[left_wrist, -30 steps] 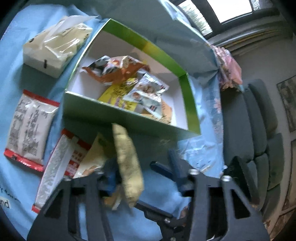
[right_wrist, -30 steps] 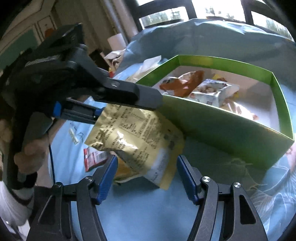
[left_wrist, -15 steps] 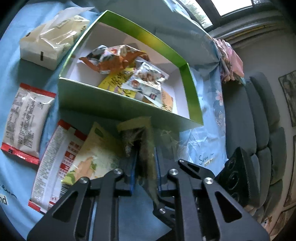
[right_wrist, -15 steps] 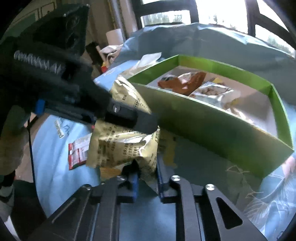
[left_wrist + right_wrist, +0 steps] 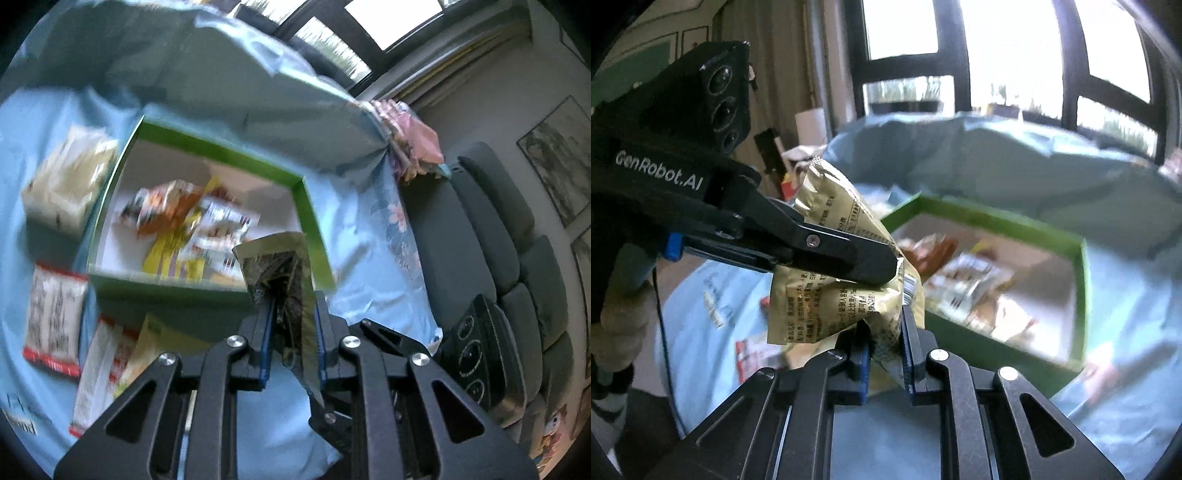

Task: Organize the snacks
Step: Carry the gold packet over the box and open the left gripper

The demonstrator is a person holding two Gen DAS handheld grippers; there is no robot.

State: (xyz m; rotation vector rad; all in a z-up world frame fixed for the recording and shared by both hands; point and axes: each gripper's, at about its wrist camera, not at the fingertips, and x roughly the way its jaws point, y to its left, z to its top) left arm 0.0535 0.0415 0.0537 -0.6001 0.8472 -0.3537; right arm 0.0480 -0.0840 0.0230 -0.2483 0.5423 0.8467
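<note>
I have both grippers clamped on the same gold snack bag: the right gripper pinches its lower edge, the left gripper another edge. The bag hangs above the blue cloth, just near of the green box of snacks.

box contents motion-blurred, packet labels unreadable

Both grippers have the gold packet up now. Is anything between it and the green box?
Only the box's near green wall, and the gold packet, pinched by the left gripper and right gripper, looks above that rim. Inside, earlier snacks crowd the middle.
</note>
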